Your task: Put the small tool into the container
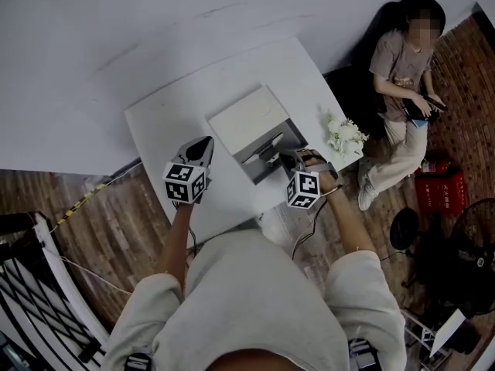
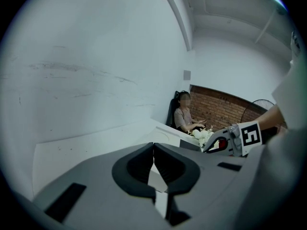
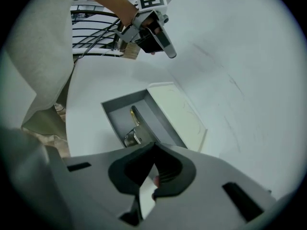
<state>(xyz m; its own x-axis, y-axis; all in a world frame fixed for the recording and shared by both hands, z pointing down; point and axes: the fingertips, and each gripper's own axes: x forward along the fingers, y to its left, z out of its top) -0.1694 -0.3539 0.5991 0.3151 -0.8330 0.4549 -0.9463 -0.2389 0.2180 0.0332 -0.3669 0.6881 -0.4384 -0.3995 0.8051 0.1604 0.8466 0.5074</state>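
Note:
A grey box-like container (image 3: 114, 121) lies open on the white table (image 1: 166, 126), its cream lid (image 3: 177, 111) slid off to one side. Inside it rests the small tool (image 3: 133, 130), metal with a yellowish handle. My right gripper (image 3: 154, 151) hangs just above the container's near end, shut with nothing between its jaws. In the head view it (image 1: 291, 156) is over the container (image 1: 249, 166). My left gripper (image 2: 153, 149) is shut and empty, raised over the table to the left of the container (image 1: 206, 144), clear of the lid (image 1: 251, 118).
A bunch of white flowers (image 1: 345, 135) stands at the table's right edge. A person (image 1: 404, 76) sits on a dark chair beyond that edge, by a brick-patterned floor. A red crate (image 1: 439, 188) and a fan (image 1: 473, 238) stand on the floor to the right.

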